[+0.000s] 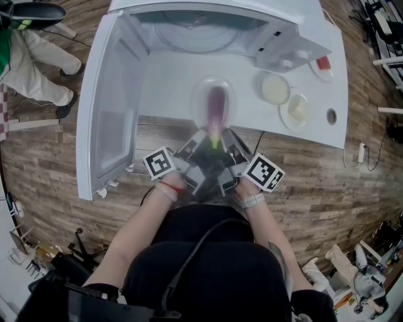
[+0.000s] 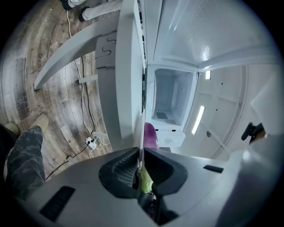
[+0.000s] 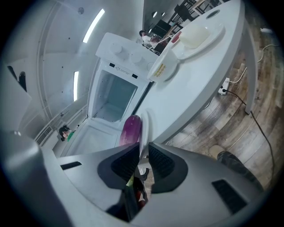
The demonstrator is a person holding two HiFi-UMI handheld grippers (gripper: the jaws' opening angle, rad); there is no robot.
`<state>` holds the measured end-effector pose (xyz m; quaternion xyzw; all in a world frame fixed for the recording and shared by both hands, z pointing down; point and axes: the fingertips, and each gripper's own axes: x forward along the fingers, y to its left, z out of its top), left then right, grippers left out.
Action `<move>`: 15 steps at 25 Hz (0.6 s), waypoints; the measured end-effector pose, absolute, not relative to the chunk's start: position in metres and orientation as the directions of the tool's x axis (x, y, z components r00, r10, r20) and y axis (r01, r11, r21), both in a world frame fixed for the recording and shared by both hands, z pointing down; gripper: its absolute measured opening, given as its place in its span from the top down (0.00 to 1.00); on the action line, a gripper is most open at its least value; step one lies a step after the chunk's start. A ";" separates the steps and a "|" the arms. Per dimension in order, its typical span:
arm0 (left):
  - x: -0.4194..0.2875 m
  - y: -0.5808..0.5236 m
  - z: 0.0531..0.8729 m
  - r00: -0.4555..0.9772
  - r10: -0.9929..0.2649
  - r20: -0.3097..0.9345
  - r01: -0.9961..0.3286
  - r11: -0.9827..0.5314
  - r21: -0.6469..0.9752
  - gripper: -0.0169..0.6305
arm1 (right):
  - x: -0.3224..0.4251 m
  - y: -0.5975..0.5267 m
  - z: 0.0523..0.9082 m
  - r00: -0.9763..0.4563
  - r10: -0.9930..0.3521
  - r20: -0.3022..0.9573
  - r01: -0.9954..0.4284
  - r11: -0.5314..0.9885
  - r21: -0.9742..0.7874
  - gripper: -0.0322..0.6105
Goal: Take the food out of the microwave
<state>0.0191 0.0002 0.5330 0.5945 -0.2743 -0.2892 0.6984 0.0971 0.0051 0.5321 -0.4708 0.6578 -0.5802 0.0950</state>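
Just outside the open microwave (image 1: 208, 28), at the near edge of the white surface (image 1: 164, 82), a plate (image 1: 200, 100) carries a purple eggplant (image 1: 216, 104). The left gripper (image 1: 199, 143) and the right gripper (image 1: 230, 143) sit side by side, each with its fingers clenched on the plate's near rim. The microwave's door (image 1: 110, 113) stands swung wide to the left.

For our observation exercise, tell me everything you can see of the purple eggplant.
The eggplant is glossy, plastic-looking purple with a yellow-green stem end towards the person. It lies on a pale plate, held over the white table before the open microwave. Only the plate touches it; the left gripper and right gripper clamp the plate's near rim.
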 end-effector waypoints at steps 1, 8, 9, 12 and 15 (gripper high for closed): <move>0.019 0.000 0.532 0.680 -0.733 0.035 0.086 0.127 0.988 0.92 | 0.097 0.005 0.532 -0.539 -0.730 0.420 -0.508 -0.116 -0.853 0.85; 0.017 -0.003 0.529 0.654 -0.756 0.013 0.140 0.138 0.980 0.83 | 0.099 0.004 0.529 -0.536 -0.737 0.412 -0.518 -0.099 -0.850 0.85; 0.016 -0.004 0.529 0.652 -0.758 0.011 0.143 0.137 0.980 0.81 | 0.099 0.005 0.530 -0.536 -0.736 0.413 -0.519 -0.099 -0.849 0.85; 0.013 -0.005 0.527 0.648 -0.762 0.009 0.141 0.132 0.981 0.77 | 0.098 0.006 0.531 -0.536 -0.735 0.416 -0.520 -0.100 -0.848 0.85; 0.009 -0.004 0.529 0.636 -0.772 0.021 0.133 0.136 0.982 0.73 | 0.099 0.007 0.532 -0.532 -0.736 0.417 -0.521 -0.103 -0.847 0.85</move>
